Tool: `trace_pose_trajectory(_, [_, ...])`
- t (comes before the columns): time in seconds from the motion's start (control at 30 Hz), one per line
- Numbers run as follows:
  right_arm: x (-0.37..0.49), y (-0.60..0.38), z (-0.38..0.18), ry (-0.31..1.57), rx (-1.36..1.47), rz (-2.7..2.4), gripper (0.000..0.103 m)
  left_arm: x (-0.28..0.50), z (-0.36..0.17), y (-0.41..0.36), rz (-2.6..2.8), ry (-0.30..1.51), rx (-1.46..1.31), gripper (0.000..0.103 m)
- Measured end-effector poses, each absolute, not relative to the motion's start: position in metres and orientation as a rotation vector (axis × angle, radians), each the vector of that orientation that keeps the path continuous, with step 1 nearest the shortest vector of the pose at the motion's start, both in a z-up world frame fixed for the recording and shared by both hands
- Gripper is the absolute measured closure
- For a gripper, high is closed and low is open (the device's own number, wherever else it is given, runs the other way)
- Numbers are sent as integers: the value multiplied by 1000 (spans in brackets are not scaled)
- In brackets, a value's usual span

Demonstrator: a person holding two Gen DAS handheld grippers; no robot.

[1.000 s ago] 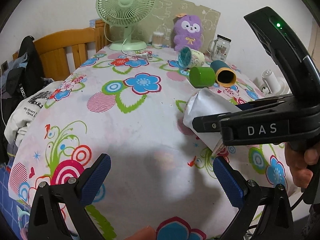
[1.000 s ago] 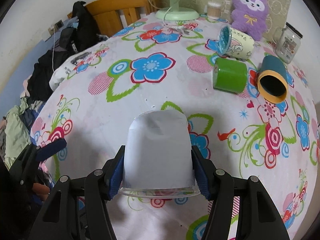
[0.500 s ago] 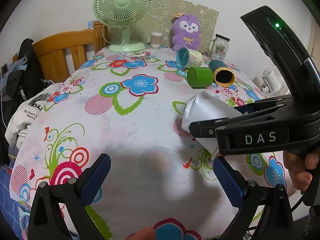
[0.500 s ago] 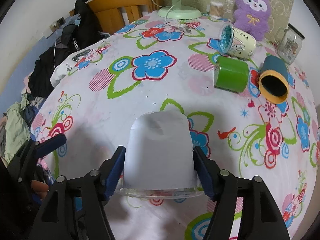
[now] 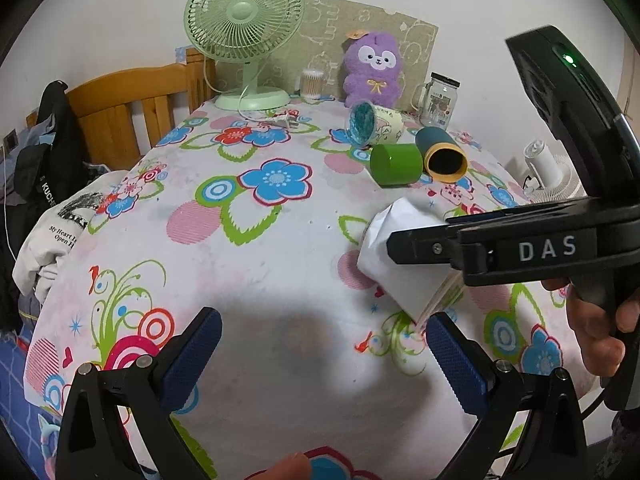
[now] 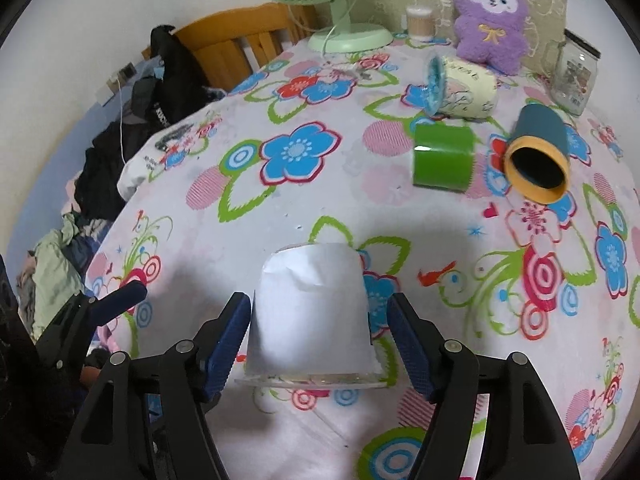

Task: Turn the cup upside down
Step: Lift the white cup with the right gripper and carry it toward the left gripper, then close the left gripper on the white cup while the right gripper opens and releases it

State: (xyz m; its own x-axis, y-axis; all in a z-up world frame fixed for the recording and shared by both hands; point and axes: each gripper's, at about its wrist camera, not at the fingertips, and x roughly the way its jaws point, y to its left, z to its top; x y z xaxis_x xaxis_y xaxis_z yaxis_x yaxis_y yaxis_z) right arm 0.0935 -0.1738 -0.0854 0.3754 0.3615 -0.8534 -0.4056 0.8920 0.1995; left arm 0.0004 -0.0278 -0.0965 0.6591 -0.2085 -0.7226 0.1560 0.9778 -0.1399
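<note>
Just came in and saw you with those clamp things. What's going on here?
The right gripper has its fingers on either side of a white cup, which sits upside down, rim toward the flowered tablecloth. The fingers look slightly spread, with a gap on the right. The left gripper hangs open, holding nothing. Three other cups lie on their sides further back.

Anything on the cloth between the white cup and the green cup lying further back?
No. In the right wrist view, only bare flowered tablecloth lies between the white cup and the green cup.
</note>
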Motion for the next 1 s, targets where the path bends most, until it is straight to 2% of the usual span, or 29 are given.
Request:
trace_pose_trajectory(0.33, [92,-231,-68,1015,96,518,30,11,-70,-48,-191,784,-102,0])
trace_pose_trajectory(0.63, [83,-275,-80,1006,135,487,30,37,-55,-62,-163,787,-216,0])
trace_pose_trajectory(1.0, [67,-299,-101,1024,109,470,30,81,-74,-83,-115,889,-327,0])
